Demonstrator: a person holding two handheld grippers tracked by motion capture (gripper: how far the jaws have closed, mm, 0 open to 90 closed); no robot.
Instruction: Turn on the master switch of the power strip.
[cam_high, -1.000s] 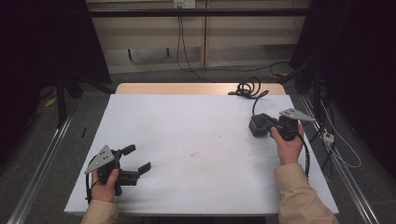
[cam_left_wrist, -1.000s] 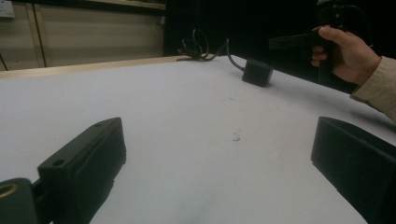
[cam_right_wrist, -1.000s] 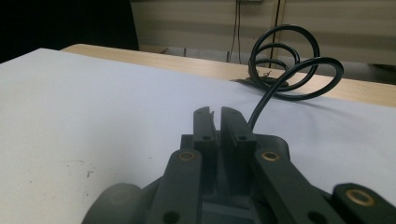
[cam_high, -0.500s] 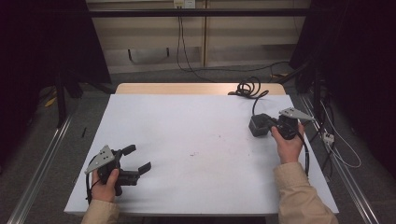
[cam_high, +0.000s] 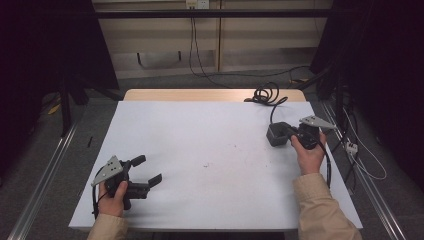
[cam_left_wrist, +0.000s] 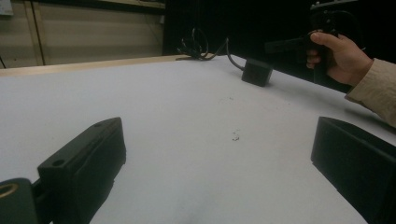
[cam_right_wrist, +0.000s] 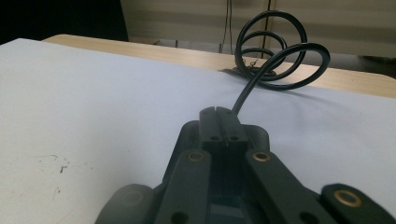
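A white table (cam_high: 210, 150) stands in a dim room, a strip of bare wood along its far edge. Near the far right corner lies a small black box (cam_high: 276, 134) — the landmark here — with a coiled black cable (cam_high: 264, 95) trailing beyond it toward the wood strip. The right gripper (cam_high: 289, 133) sits just beside the box, its jaws pressed together and pointing at it. Well apart from the box, at the near left corner, the left gripper (cam_high: 148, 171) rests with jaws spread wide — nothing between them.
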